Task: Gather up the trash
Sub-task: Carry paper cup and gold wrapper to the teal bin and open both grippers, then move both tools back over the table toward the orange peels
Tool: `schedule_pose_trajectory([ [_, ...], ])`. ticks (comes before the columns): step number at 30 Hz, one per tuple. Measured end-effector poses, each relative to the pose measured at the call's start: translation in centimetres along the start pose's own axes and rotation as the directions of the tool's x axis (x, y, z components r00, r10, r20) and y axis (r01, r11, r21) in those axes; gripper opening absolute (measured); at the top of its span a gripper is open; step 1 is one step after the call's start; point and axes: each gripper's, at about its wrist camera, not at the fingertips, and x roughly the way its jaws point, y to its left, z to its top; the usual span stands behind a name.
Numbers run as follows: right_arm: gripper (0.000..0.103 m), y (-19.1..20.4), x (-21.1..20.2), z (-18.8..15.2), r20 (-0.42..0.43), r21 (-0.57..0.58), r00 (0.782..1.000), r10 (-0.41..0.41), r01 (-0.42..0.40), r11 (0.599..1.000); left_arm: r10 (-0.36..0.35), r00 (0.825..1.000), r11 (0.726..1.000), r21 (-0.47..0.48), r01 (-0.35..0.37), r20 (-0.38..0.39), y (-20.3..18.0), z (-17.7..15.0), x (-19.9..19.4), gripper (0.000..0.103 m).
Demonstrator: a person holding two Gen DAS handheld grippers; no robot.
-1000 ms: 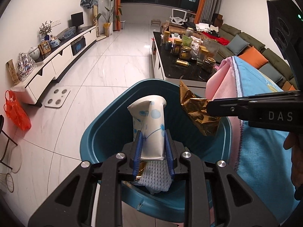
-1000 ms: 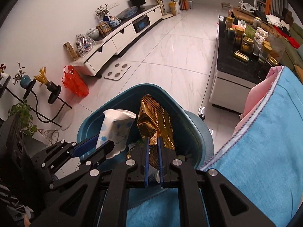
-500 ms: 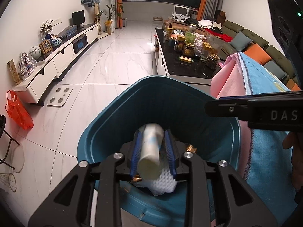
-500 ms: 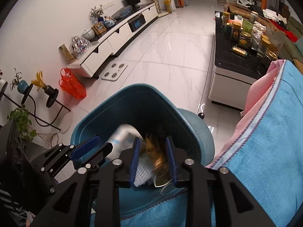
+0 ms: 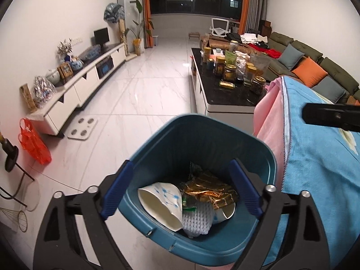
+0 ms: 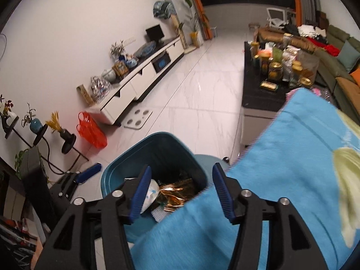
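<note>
Paper cup [image 5: 162,199] and gold wrapper [image 5: 210,193] now lying in the teal bin [image 5: 202,135] — my left gripper [image 5: 180,187] and right gripper [image 6: 181,191] are just opening, holding nothing.

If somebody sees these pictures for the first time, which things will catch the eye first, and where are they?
First comes the teal bin low in the middle, holding a paper cup, a gold wrapper and white foam netting. The left gripper, jaws just opened wide, hangs empty above it. A bright blue blanket fills the right side, and an orange bag glows by the left wall.
</note>
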Motion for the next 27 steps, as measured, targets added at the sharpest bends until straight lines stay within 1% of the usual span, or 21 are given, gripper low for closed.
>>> schedule_pose_trajectory([
  [2,0.066,-0.6,-1.3,-0.4,0.029,-0.004,0.999,-0.021,0.021,1.0,0.007,1.0,1.0,0.007,-0.007,0.018,-0.3,0.2,-1.2,0.095],
  [3,0.071,-1.1,-2.1,-0.7,0.048,-0.002,0.998,-0.031,0.031,1.0,0.014,0.999,1.0,0.009,-0.015,0.028,-0.5,0.4,-1.8,0.097],
  [4,0.075,-1.4,-2.6,-0.9,0.06,-0.001,0.998,-0.033,0.033,0.999,0.022,0.999,1.0,0.015,-0.022,0.042,-0.9,0.6,-2.5,0.097],
  [7,0.083,-2.5,-4.8,-1.9,0.112,-0.001,0.991,-0.067,0.068,0.998,0.014,0.998,1.0,0.026,-0.016,0.064,-2.1,1.2,-4.5,0.097],
  [11,0.087,-3.9,-7.7,-3.3,0.163,0.013,0.981,-0.106,0.105,0.994,0.002,0.996,0.998,0.058,-0.007,0.092,-3.8,1.6,-6.6,0.097],
  [14,0.092,-4.9,-9.9,-4.6,0.204,0.024,0.97,-0.13,0.127,0.992,-0.023,0.994,0.997,0.081,0.014,0.111,-5.9,1.6,-8.3,0.097],
  [17,0.096,-6.0,-12.4,-5.9,0.251,0.043,0.954,-0.167,0.161,0.986,-0.056,0.99,0.993,0.107,0.043,0.126,-8.2,1.9,-10.0,0.097],
  [22,0.096,-7.9,-16.0,-8.3,0.301,0.077,0.923,-0.238,0.225,0.971,-0.118,0.982,0.983,0.16,0.094,0.147,-12.5,1.8,-12.8,0.097],
  [27,0.096,-10.1,-19.9,-11.4,0.344,0.132,0.88,-0.328,0.3,0.945,-0.187,0.97,0.967,0.205,0.153,0.158,-16.6,1.4,-14.8,0.097],
])
